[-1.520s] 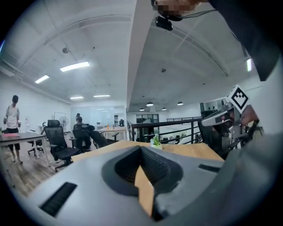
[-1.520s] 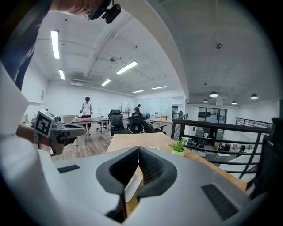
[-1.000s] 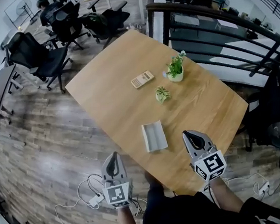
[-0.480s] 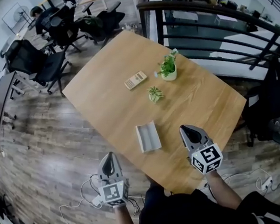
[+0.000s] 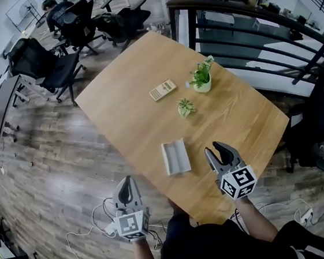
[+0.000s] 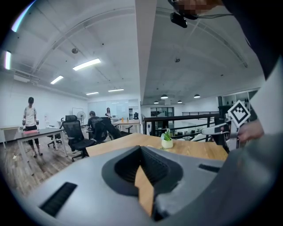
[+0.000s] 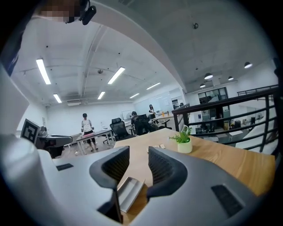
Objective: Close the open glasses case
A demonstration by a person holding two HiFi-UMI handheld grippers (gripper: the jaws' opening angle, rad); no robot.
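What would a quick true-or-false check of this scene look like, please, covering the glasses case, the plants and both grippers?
1. The glasses case lies open on the table. True.
2. The right gripper is shut on the case. False: its jaws stand apart, having just been opening, with nothing gripped; the case lies apart from it.
3. The left gripper hangs over the middle of the table. False: it is off the table's near edge, above the floor, jaws together.
4. A potted plant and a smaller plant stand beyond the case. True.
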